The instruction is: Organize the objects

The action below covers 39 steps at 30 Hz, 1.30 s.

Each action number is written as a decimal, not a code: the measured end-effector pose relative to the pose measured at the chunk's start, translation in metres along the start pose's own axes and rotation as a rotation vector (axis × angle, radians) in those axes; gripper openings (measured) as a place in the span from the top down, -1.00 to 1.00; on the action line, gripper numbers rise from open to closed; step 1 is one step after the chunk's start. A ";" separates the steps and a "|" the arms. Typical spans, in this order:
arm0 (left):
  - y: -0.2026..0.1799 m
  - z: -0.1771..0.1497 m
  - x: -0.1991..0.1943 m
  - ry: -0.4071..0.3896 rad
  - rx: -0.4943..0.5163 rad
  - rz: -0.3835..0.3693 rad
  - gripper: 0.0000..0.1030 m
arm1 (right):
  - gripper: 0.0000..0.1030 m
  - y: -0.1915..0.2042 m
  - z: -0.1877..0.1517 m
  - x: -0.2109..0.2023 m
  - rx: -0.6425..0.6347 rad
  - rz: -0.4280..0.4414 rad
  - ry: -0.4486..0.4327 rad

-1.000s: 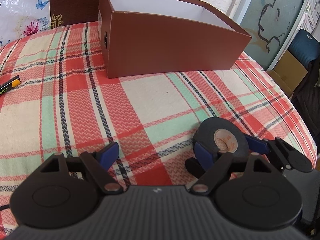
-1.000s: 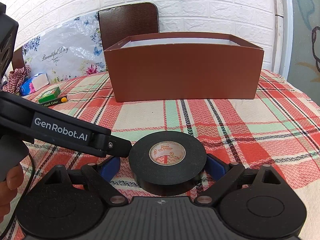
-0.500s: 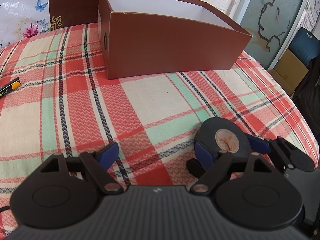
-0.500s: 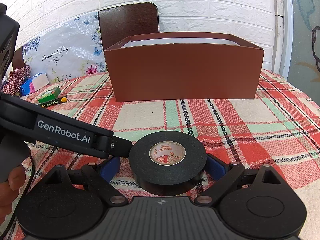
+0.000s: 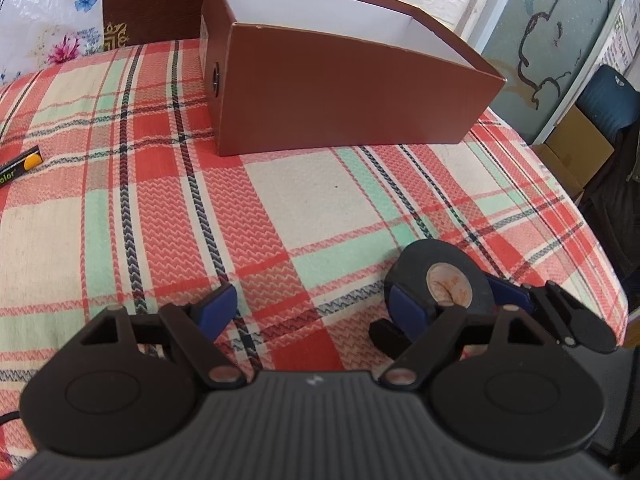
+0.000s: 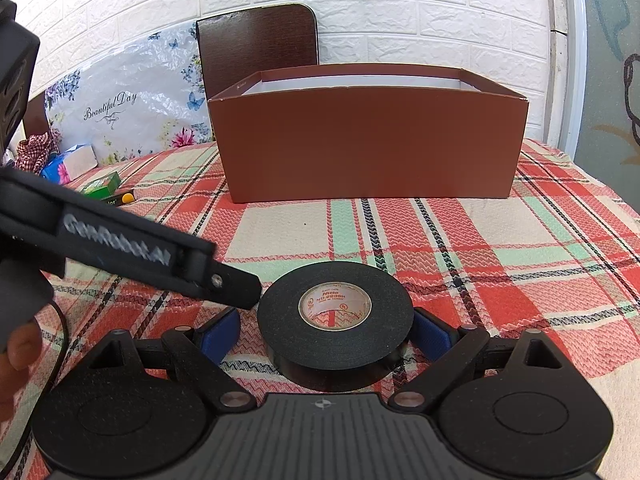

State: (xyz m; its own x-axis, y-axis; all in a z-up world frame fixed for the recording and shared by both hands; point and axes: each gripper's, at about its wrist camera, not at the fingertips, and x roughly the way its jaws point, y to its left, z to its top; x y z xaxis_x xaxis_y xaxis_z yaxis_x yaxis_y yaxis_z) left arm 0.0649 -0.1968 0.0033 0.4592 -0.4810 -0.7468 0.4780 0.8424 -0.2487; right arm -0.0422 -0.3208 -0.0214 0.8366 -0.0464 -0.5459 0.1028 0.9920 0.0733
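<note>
tape roll caught between the right gripper's pads

the right gripper (image 6: 326, 334) has its blue pads (image 6: 430, 338) set against opposite sides of the black tape roll (image 6: 335, 322), pinching it across its width. the left gripper (image 5: 310, 308) stands spread wide with only cloth between its pads (image 5: 216, 310); it holds nothing, though in the right wrist view one of its black fingers (image 6: 234, 290) reaches almost to the roll's left edge, and whether it touches cannot be told.

the roll lies on a red, green and cream plaid tablecloth (image 5: 160, 208), near the front edge of the table. well behind it sits an open brown box (image 6: 372, 144) with a white inside. to the left lie a small green box (image 6: 102, 186) and a black marker (image 5: 20, 164). a dark chair back (image 6: 258, 48) and a white brick wall (image 6: 400, 8) stand behind.

the roll lies flat, its core hole facing up, so its axis is upright; the printed paper core (image 6: 335, 306) shows in the middle.
</note>
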 end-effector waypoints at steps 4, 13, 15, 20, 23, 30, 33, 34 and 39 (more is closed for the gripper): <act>0.013 0.008 -0.012 -0.005 -0.044 -0.042 -0.65 | -0.81 0.000 0.000 0.001 -0.004 -0.003 0.003; 0.001 0.025 -0.006 0.035 -0.052 -0.180 -0.57 | -0.80 0.000 0.001 0.001 -0.014 -0.024 0.024; -0.011 0.024 0.000 0.072 -0.025 -0.215 -0.43 | -0.80 -0.003 -0.001 -0.006 0.007 -0.049 0.010; -0.041 0.016 0.014 0.138 0.059 -0.269 -0.23 | -0.78 -0.007 -0.002 -0.006 0.037 -0.058 0.013; -0.049 0.013 0.022 0.144 0.102 -0.210 -0.05 | -0.49 0.001 -0.004 -0.005 -0.015 -0.069 0.010; -0.043 0.048 -0.006 0.041 0.110 -0.208 0.37 | -0.49 0.006 0.019 -0.016 -0.045 -0.113 -0.129; -0.050 0.082 -0.021 -0.066 0.151 -0.188 0.37 | -0.50 0.001 0.049 -0.012 -0.061 -0.125 -0.243; -0.051 0.095 -0.022 -0.094 0.156 -0.182 0.37 | -0.50 -0.001 0.060 -0.008 -0.066 -0.125 -0.271; -0.057 0.151 -0.007 -0.179 0.174 -0.148 0.37 | -0.50 -0.018 0.107 0.025 -0.098 -0.147 -0.355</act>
State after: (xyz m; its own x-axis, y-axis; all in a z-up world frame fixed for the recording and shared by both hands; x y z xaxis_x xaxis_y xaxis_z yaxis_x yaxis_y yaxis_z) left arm 0.1467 -0.2782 0.1161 0.4927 -0.6436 -0.5856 0.6637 0.7132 -0.2254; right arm 0.0344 -0.3522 0.0527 0.9527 -0.2092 -0.2205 0.1977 0.9775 -0.0730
